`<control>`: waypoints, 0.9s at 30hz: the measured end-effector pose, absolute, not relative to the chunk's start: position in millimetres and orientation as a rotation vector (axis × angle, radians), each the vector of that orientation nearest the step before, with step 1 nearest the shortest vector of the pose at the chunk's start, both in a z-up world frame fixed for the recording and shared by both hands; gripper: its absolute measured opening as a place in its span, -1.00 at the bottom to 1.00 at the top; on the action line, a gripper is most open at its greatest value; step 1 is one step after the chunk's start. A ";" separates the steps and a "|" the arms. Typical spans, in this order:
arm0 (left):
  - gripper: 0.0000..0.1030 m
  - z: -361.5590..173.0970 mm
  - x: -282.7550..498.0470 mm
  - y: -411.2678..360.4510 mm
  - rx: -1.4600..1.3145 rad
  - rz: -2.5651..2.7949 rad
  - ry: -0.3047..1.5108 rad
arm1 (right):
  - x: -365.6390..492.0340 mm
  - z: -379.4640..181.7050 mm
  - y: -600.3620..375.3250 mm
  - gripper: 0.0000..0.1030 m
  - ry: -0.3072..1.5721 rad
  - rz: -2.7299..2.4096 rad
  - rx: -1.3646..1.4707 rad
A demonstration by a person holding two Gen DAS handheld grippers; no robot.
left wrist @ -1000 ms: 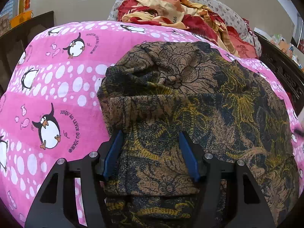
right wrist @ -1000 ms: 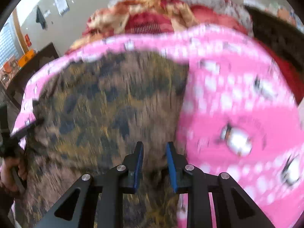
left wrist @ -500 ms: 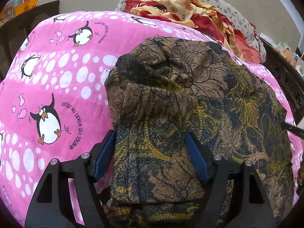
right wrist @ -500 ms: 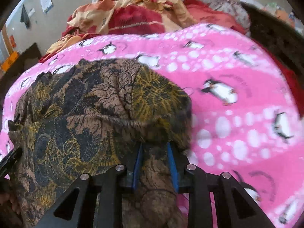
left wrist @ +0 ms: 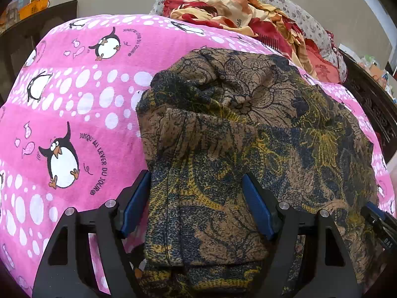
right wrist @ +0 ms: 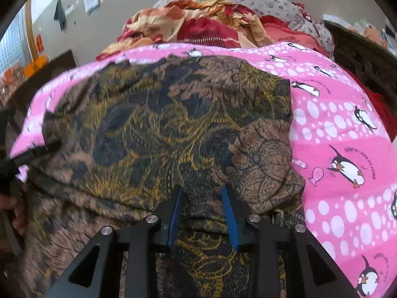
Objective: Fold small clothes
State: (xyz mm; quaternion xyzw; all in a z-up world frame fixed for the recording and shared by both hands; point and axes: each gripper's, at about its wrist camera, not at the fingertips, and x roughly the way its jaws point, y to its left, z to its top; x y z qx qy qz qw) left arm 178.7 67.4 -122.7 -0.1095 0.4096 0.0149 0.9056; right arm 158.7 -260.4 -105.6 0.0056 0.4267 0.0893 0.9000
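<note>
A brown, navy and yellow batik-print garment (left wrist: 248,129) lies partly folded on the pink penguin bedsheet (left wrist: 74,114). My left gripper (left wrist: 197,198) is open, its blue pads either side of the garment's near left folded edge. In the right wrist view the same garment (right wrist: 161,124) fills the middle. My right gripper (right wrist: 202,206) is open a little, with the garment's near right edge lying loose between its pads. The right gripper's tip also shows at the left wrist view's right edge (left wrist: 379,221).
A heap of red and orange cloth (left wrist: 235,12) and a grey floral pillow (left wrist: 305,22) lie at the bed's far end. Dark wooden bed frame (left wrist: 372,94) runs along the right. A dark table (right wrist: 49,72) stands to the left.
My left gripper opened wider and slid left along the garment's edge. My right gripper opened from a shut grip on the cloth, and the garment now lies flatter on the bed.
</note>
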 end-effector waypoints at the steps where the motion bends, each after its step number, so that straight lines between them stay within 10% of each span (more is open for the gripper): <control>1: 0.47 -122.4 179.0 67.4 -0.226 0.030 0.846 | 158.7 -106.7 -261.7 -0.30 0.887 0.191 0.022; 22: 0.47 -80.7 147.5 81.1 -0.172 0.058 0.838 | 161.6 -110.0 -263.3 -0.14 0.884 0.217 0.032; 27: 0.47 -60.1 86.1 84.4 -0.119 -0.036 0.825 | 163.2 -109.2 -257.8 0.43 0.910 0.284 0.028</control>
